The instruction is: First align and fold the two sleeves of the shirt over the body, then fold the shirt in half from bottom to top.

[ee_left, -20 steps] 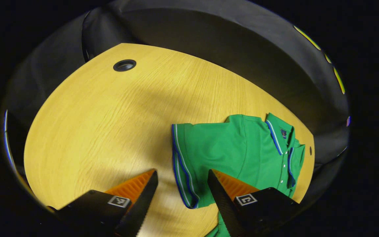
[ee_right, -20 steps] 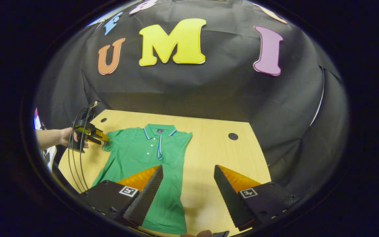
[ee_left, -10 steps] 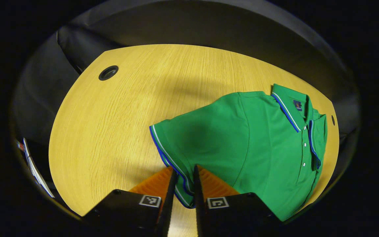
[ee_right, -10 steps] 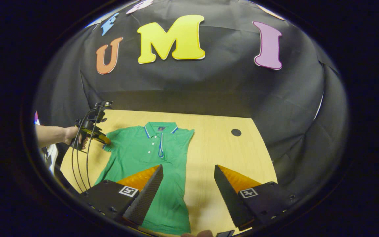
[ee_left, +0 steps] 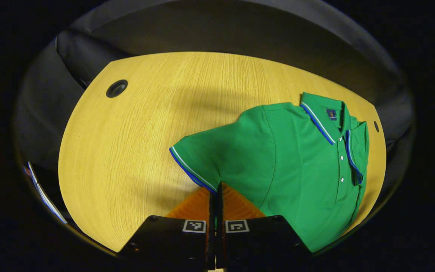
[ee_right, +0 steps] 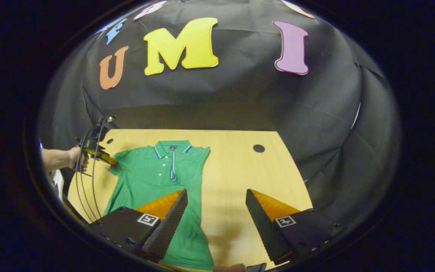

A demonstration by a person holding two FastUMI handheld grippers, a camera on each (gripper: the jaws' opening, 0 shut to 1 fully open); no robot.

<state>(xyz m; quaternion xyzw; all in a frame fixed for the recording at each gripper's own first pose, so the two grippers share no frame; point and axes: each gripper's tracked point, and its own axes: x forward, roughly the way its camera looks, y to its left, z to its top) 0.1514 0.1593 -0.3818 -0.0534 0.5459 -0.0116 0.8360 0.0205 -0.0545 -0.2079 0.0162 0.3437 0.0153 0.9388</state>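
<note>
Since a second ago the left gripper (ee_left: 216, 189) has gone from wide open beside the sleeve (ee_left: 198, 158) to fully closed, its two fingers now pinching the striped cuff of that sleeve between them. In the right gripper view the same gripper (ee_right: 111, 161) shows far off at the shirt's edge, held by a hand (ee_right: 77, 158) with cables looping below it.

The shirt (ee_left: 300, 170) is a green polo with blue-and-white trim on the collar (ee_left: 321, 119) and cuffs, a buttoned placket, and a small dark patch inside the neck. It lies face up on the yellow wooden table (ee_left: 127, 143), collar toward the booth wall and hem toward the near edge. The pinched sleeve is drawn outward and slightly raised, with soft folds running into the shoulder. The other sleeve already lies folded in over the body.

The right gripper (ee_right: 215, 211) hovers wide open above the table, holding nothing, its left finger over the shirt's (ee_right: 153, 177) lower part.
</note>
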